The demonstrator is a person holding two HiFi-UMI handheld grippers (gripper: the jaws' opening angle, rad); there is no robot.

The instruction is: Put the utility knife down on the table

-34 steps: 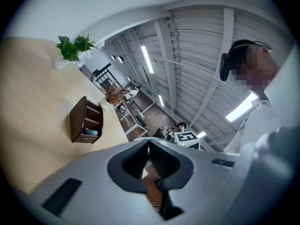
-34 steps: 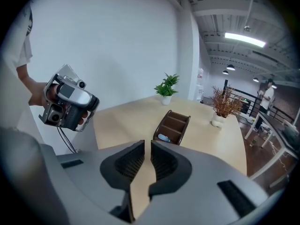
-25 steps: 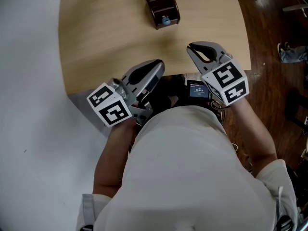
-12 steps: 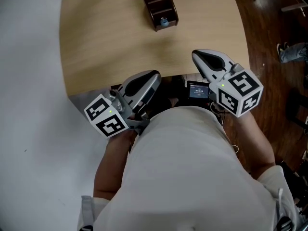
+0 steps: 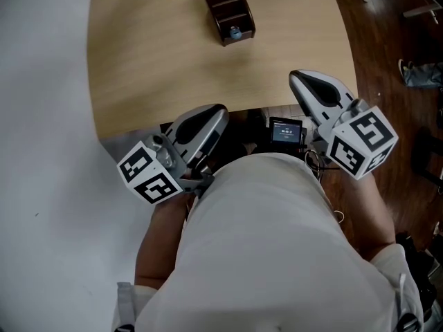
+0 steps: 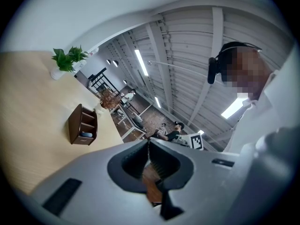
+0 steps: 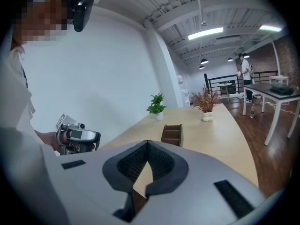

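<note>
Head view: light wooden table [image 5: 159, 68] beside dark plank floor [image 5: 387, 40]. The brown organizer [image 5: 228, 14] at the far side holds a small blue item [image 5: 236, 31]. Left gripper [image 5: 219, 111] and right gripper [image 5: 297, 79] sit nearer than 0.5 s ago.
Left gripper view: jaws closed, empty.
Right gripper view: jaws closed, empty.
Utility knife: location cannot be told.

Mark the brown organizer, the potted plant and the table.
brown organizer [image 5: 229, 14], head view, its middle.
potted plant [image 7: 156, 103], right gripper view, its leaves.
table [image 5: 152, 61], head view, bare top.
</note>
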